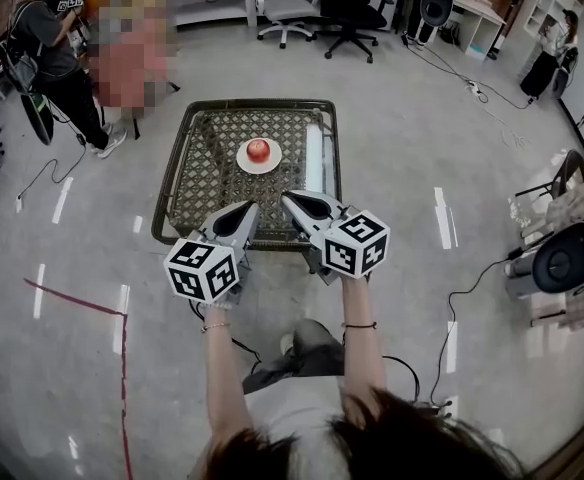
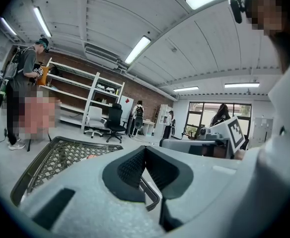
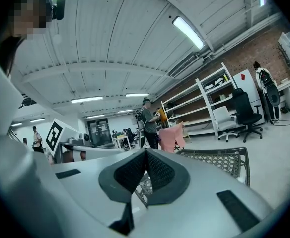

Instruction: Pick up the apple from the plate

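Across the dark-framed woven lattice table (image 1: pixel 200 183), the round red apple (image 1: pixel 258 150) on its white plate (image 1: pixel 273 166) lies straight ahead between my left gripper (image 1: pixel 249 207) and right gripper (image 1: pixel 289 199), both closed on nothing and about equally near.

Lattice-top table (image 1: pixel 204 186): white plate (image 1: pixel 259 170) near centre, white cylinder (image 1: pixel 314 158) along right side.

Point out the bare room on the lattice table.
Free: the lattice left of the plate, out to the left rim of the table, and the strip beyond the apple. Crowded: the right side, where a white tube lies beside the plate.
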Available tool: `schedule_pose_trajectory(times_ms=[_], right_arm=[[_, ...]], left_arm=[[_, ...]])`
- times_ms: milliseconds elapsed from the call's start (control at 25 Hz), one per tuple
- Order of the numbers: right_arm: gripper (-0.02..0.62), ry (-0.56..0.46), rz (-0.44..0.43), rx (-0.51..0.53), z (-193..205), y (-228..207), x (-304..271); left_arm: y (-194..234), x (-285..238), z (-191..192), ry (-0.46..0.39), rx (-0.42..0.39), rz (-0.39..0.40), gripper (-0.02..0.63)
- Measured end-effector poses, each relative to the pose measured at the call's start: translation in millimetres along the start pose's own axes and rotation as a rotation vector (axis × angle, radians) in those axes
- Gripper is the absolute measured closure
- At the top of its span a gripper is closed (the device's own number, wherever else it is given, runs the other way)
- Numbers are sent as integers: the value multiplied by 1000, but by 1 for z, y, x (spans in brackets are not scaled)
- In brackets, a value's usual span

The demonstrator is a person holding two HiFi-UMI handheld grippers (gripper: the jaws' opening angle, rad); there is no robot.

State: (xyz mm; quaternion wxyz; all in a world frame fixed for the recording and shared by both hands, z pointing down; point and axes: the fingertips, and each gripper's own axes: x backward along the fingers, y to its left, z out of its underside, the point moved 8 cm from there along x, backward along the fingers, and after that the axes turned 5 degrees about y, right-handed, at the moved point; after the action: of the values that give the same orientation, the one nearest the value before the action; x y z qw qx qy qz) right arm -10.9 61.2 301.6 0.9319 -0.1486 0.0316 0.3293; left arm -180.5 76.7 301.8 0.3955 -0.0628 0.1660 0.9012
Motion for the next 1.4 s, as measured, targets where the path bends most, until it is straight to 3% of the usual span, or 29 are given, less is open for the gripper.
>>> schedule_pose_trajectory(times_ms=[600, 1400], right_arm=[[586, 62, -9, -16, -6, -57, -33], [586, 112, -43, -78, -16, -151, -91]], left_arm=[[31, -58, -5, 29, 51, 13, 595], [88, -136, -16, 73, 105, -53, 595]])
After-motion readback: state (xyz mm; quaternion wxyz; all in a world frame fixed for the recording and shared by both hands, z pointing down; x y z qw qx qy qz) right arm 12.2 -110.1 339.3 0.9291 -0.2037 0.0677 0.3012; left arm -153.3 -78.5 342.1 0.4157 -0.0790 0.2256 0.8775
